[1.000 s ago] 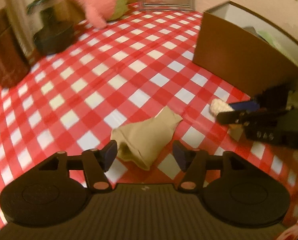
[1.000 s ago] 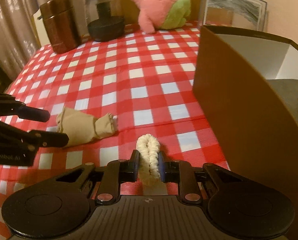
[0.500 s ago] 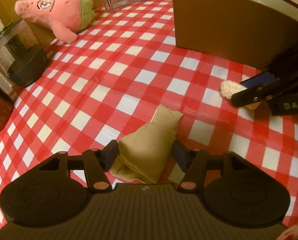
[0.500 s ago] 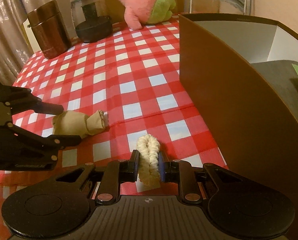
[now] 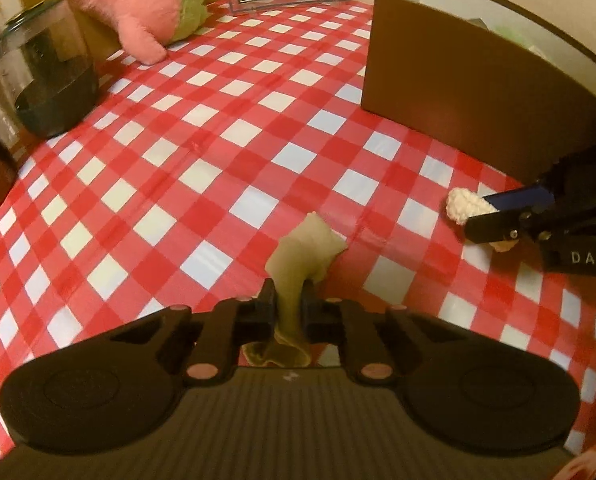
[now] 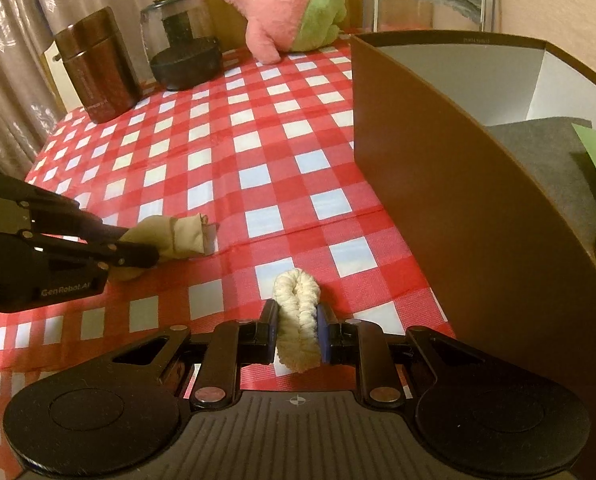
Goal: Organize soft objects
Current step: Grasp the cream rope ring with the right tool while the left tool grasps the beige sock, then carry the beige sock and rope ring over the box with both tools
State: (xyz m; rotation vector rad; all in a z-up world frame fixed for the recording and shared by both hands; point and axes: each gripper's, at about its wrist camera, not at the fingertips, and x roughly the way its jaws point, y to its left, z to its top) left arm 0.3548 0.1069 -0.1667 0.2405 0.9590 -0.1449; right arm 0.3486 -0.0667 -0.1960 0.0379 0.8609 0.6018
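My left gripper (image 5: 289,307) is shut on a beige cloth pouch (image 5: 303,252), held low over the red-checked tablecloth; the pouch also shows in the right wrist view (image 6: 174,236) between the left gripper's fingers (image 6: 134,254). My right gripper (image 6: 298,322) is shut on a cream woolly scrunchie (image 6: 298,304), just left of the brown box (image 6: 437,184). In the left wrist view the scrunchie (image 5: 463,205) sticks out of the right gripper's fingers (image 5: 497,226) near the box (image 5: 457,80).
A pink starfish plush (image 6: 286,4) leans at the table's back. A brown canister (image 6: 96,66) and a glass jar with a dark base (image 6: 186,44) stand at the back left. A framed picture (image 6: 429,0) stands behind the box, which holds grey and green items (image 6: 557,168).
My left gripper closed on the beige pouch, which lay loose between its open fingers before. My right gripper kept hold of the scrunchie and moved closer to the box.
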